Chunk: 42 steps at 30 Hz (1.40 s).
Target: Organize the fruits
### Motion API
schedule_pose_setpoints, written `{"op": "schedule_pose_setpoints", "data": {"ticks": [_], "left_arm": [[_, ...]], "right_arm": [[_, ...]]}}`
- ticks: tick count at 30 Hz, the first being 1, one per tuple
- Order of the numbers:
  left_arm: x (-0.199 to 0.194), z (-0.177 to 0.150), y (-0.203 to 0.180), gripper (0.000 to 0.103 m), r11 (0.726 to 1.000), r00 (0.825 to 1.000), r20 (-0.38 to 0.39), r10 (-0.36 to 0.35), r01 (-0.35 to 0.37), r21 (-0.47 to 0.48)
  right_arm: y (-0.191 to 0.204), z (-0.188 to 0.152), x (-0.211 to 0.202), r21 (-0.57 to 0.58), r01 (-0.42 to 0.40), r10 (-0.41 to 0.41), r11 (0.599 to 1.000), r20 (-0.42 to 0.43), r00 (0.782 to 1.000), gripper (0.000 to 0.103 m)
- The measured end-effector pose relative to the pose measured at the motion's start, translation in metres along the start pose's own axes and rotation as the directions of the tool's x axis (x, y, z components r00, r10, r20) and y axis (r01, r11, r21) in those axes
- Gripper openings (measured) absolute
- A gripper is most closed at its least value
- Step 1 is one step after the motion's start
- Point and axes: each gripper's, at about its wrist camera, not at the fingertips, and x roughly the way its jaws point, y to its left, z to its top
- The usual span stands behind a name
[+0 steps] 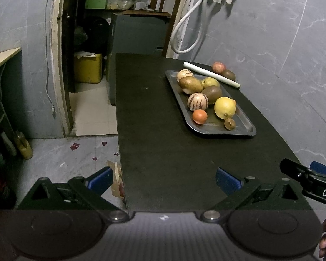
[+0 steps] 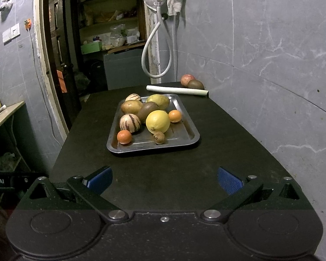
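- The left gripper (image 1: 164, 181) hangs over the near end of a black table (image 1: 163, 152), its blue-padded fingers (image 1: 227, 181) spread wide and holding nothing.
- The right gripper (image 2: 164, 180) hovers over the same dark surface, fingers equally far apart and empty; from the left wrist view its black body enters the frame at 3 o'clock.
- Bare tabletop lies between both tools and a metal tray (image 2: 154, 146) farther along the table, at 12 o'clock from the right gripper and 1 o'clock from the left.
- On the tray, a large yellow citrus (image 2: 158, 121) sits near the middle, touching a brown fruit (image 2: 148, 110) behind it.
- A striped melon-like fruit (image 2: 130, 123) rests at the citrus's 9 o'clock, a second striped one (image 2: 133, 97) at the tray's far left corner.
- A small orange (image 2: 124, 136) lies at the near left, another orange (image 2: 175, 116) at the citrus's 2 o'clock, and a small brown fruit (image 2: 159, 137) just in front of it.
- Beyond the tray, a white rolled tube (image 2: 177, 90) lies across the table.
- Behind the tube, against the grey marbled wall (image 2: 271, 65), a reddish apple (image 2: 187, 80) touches a dark brown fruit (image 2: 195, 84).
- A grey hose (image 2: 156, 54) loops down the wall above them, beside an open doorway (image 2: 93, 43) with shelves.
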Motion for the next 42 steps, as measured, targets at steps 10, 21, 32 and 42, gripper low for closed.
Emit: {"op": "schedule_pose_setpoints", "data": {"ticks": [10,21,32,42], "left_arm": [[-0.001,-0.001,-0.001,0.102,1.0,1.0,0.001,-0.002,0.002,-0.003],[-0.002,0.003,-0.003,0.102,1.0,1.0,0.006,-0.008,0.008,-0.001],[-0.004,0.01,-0.002,0.102,1.0,1.0,0.007,0.021,-0.021,0.007],[-0.004,0.012,-0.004,0.102,1.0,1.0,0.004,0.015,-0.015,0.007]], "right_arm": [[0.0,0.0,0.0,0.001,0.0,0.0,1.0,0.0,1.0,0.102],[0.0,0.001,0.0,-0.003,0.002,-0.002,1.0,0.003,1.0,0.102],[0.001,0.004,-0.001,-0.001,0.005,-0.005,1.0,0.006,1.0,0.102],[0.004,0.009,-0.004,-0.019,0.005,-0.005,1.0,0.015,1.0,0.102]]}}
